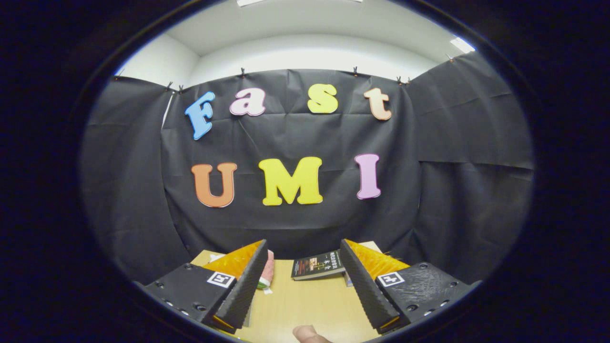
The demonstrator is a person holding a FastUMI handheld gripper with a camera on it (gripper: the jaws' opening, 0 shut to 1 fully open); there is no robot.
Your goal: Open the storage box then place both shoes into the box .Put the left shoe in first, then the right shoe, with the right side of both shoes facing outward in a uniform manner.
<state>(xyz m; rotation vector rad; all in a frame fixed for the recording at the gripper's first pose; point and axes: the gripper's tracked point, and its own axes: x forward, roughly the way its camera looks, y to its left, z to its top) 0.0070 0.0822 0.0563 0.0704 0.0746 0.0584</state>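
A fingertip point(309, 334) is being seen nearest, below the gripper point(305, 267), whose fingers are being held spread with nothing between them. Beyond them, on the wooden table point(305, 305), a dark book point(318, 265) is lying; its cover writing is too small to be read. Left of the book, something pink and soft-looking point(268, 272) is being half hidden. Where the shoes and box are lying cannot be told, so grip and handling cannot be judged.

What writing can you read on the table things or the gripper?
Book on the table, beyond the open gripper: cover print too small to read.
Square marker on each finger: a coded pattern, no words.
Nothing else legible; the fingers hold nothing.
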